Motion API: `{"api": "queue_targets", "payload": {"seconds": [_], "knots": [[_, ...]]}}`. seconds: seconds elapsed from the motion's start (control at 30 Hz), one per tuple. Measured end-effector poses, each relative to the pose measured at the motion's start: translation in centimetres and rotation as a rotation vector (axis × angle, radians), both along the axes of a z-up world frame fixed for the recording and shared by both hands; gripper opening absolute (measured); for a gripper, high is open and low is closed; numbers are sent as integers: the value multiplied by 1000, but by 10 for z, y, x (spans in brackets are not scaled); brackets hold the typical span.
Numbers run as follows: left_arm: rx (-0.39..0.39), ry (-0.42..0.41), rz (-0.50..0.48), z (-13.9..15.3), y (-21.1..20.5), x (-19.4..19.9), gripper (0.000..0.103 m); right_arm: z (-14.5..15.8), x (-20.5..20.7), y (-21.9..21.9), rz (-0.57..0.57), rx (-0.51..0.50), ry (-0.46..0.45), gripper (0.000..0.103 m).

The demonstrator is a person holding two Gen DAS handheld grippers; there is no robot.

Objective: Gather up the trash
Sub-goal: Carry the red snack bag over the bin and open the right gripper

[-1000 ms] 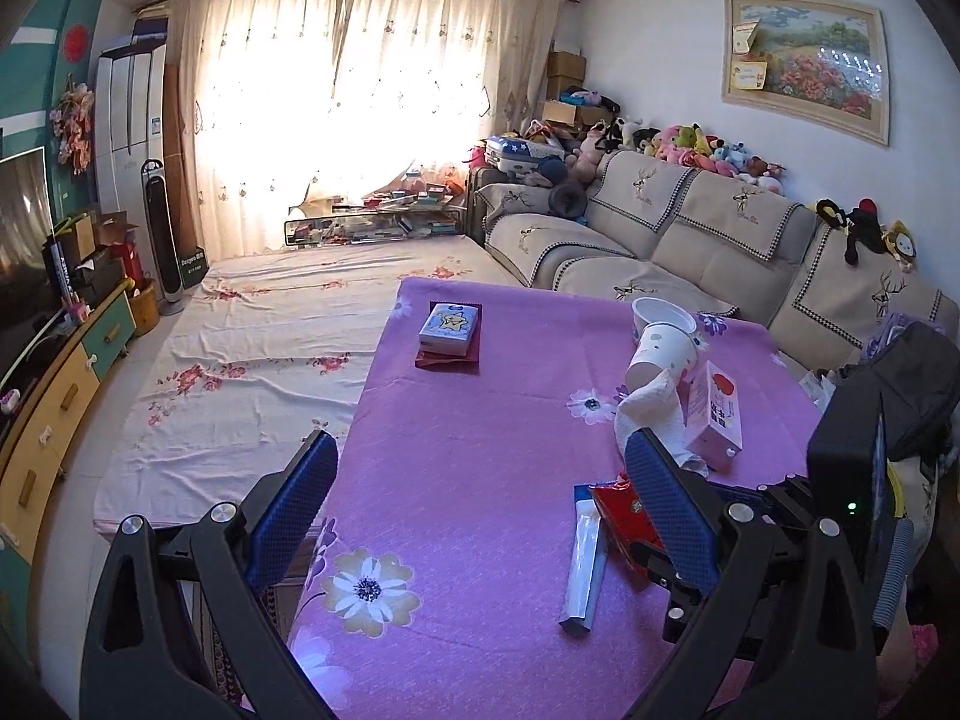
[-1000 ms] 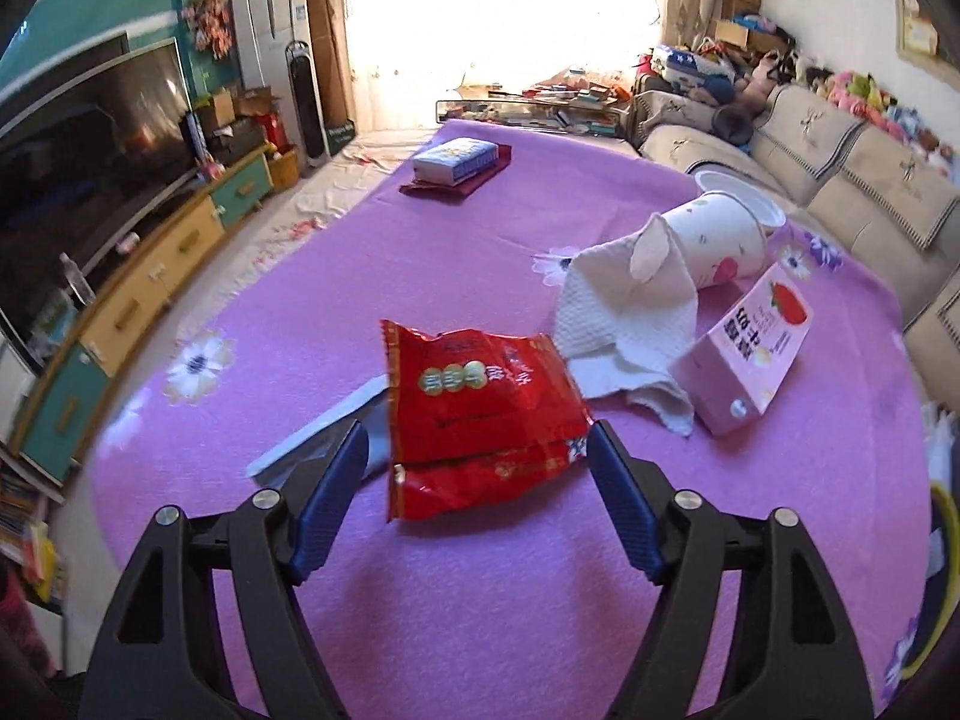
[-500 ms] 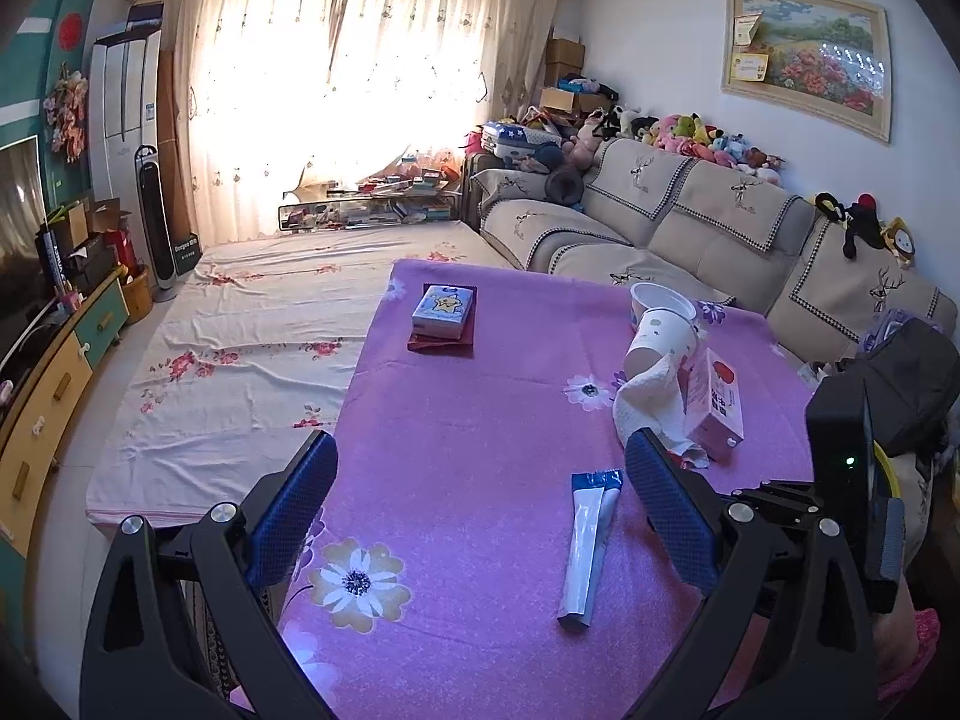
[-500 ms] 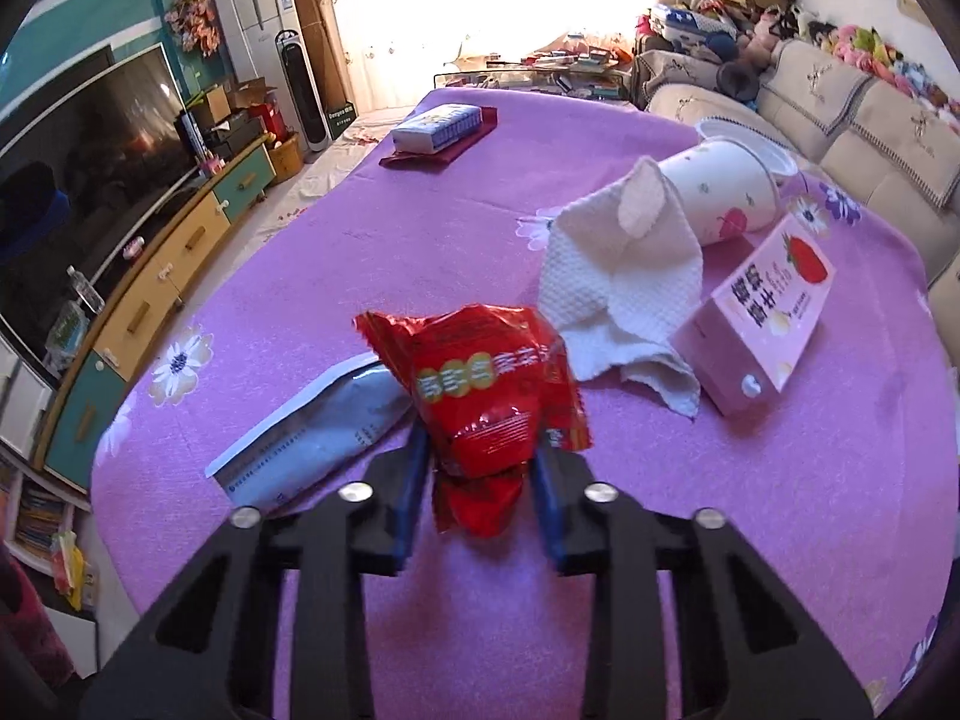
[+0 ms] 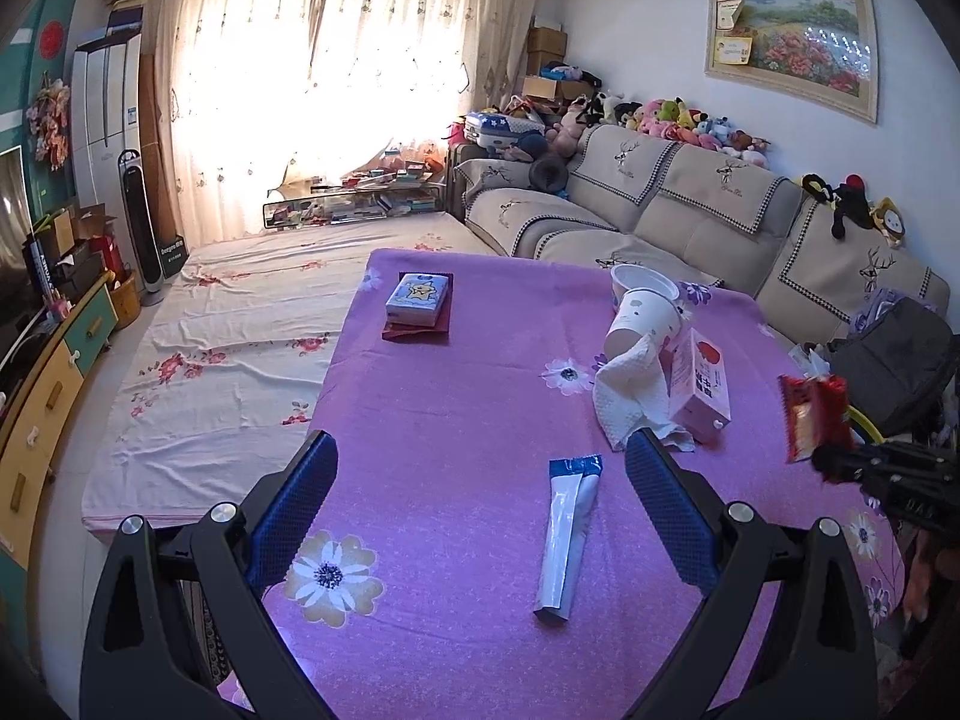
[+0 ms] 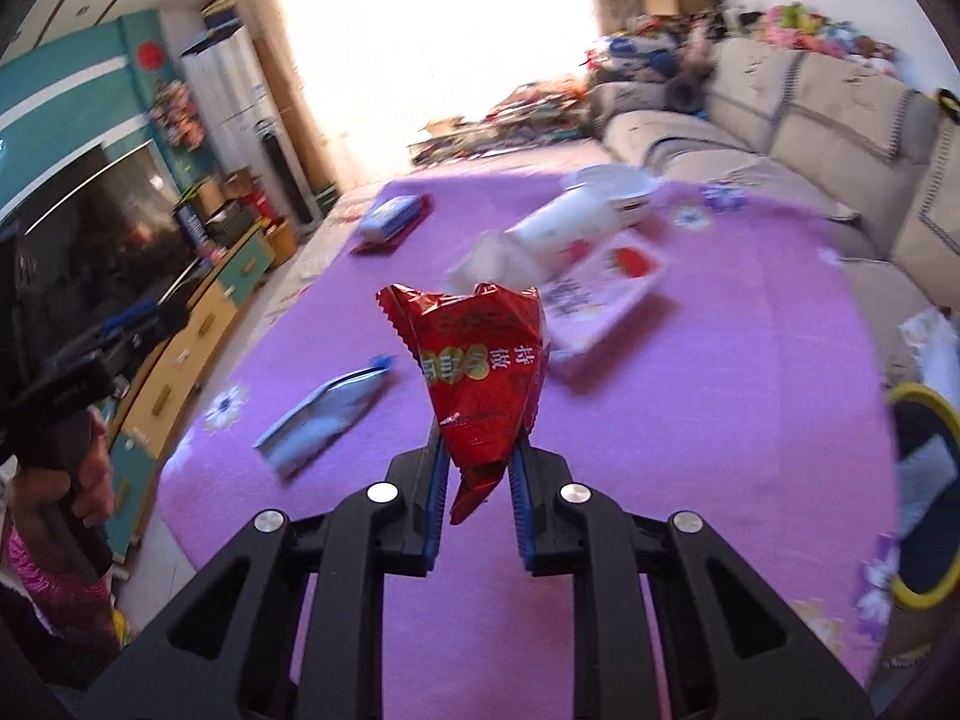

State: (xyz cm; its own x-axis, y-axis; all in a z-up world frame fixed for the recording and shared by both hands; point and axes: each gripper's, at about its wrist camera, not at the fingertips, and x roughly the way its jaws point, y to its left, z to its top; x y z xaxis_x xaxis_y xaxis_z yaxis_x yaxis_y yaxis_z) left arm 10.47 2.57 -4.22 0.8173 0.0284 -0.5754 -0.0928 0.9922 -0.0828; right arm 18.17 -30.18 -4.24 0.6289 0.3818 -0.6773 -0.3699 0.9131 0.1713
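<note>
My right gripper (image 6: 477, 462) is shut on a red snack wrapper (image 6: 477, 372) and holds it up above the purple table (image 6: 690, 450); the wrapper (image 5: 813, 420) also shows at the right of the left wrist view. My left gripper (image 5: 477, 480) is open and empty above the near table edge. A silver-blue wrapper (image 5: 567, 540) (image 6: 324, 414) lies flat on the table. Farther back lie a white paper towel (image 5: 630, 396), a tipped paper cup (image 5: 642, 318) and a pink carton (image 5: 699, 384).
A tissue pack on a red book (image 5: 417, 303) lies at the table's far left. A yellow-rimmed bin (image 6: 927, 486) stands off the table's right edge. A beige sofa (image 5: 690, 222) runs along the right, a TV cabinet (image 6: 198, 336) along the left.
My right gripper closed on the red wrapper, lifted it off the table and swung it right. The left gripper stayed open and shifted only slightly.
</note>
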Motion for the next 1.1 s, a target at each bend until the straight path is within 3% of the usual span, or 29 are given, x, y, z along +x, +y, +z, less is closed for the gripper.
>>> {"api": "queue_targets", "payload": {"seconds": [0.23, 0.5, 0.63, 0.73, 0.83, 1.1], "knots": [[7, 16, -17, -4, -17, 8, 95, -12, 25, -137, -357, -134, 28, 18], [19, 51, -53, -13, -40, 21, 95, -77, 76, -240, -551, -225, 194, 18], [36, 62, -66, -15, -52, 26, 95, -106, 90, -265, -584, -250, 254, 19], [43, 74, -70, -18, -56, 29, 95, -121, 101, -278, -602, -266, 290, 30], [47, 83, -77, -19, -59, 31, 95, -124, 103, -283, -631, -286, 296, 48], [51, 108, -102, -27, -67, 36, 95, -118, 98, -280, -652, -325, 278, 57]]}}
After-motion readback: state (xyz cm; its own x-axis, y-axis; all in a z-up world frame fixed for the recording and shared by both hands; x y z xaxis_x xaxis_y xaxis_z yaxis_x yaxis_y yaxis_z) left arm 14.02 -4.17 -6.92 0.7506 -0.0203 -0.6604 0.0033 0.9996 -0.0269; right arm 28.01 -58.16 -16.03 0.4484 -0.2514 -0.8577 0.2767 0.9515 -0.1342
